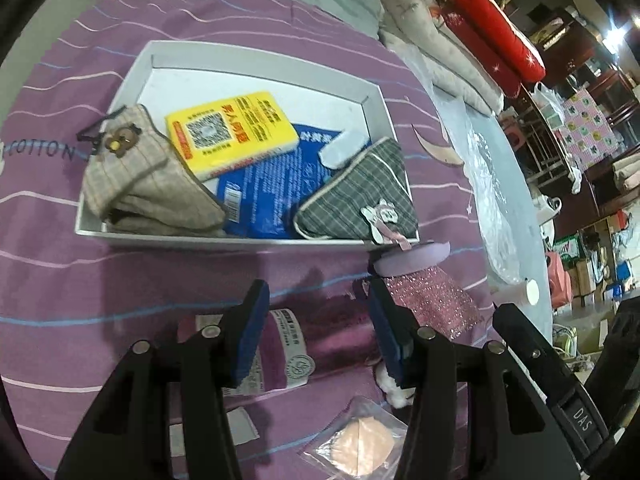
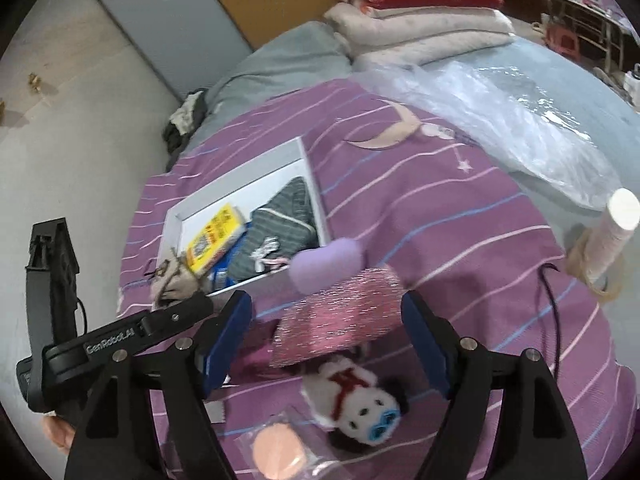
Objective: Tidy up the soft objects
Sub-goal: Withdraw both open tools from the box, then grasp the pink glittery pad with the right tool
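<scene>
The small white plush toy (image 2: pixel 354 400) lies on the purple striped bedspread (image 2: pixel 460 248), beside the sparkly pink sponge (image 2: pixel 340 316). The right gripper (image 2: pixel 326 344) hovers above, jaws apart, nothing between. The left gripper (image 1: pixel 316 336) is likewise apart. The toy looks light and squashy; I'd pinch its body.

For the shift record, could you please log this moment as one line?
left gripper: open, empty | right gripper: open, empty | box: two pouches, yellow pack | sponge, toy: outside
</scene>
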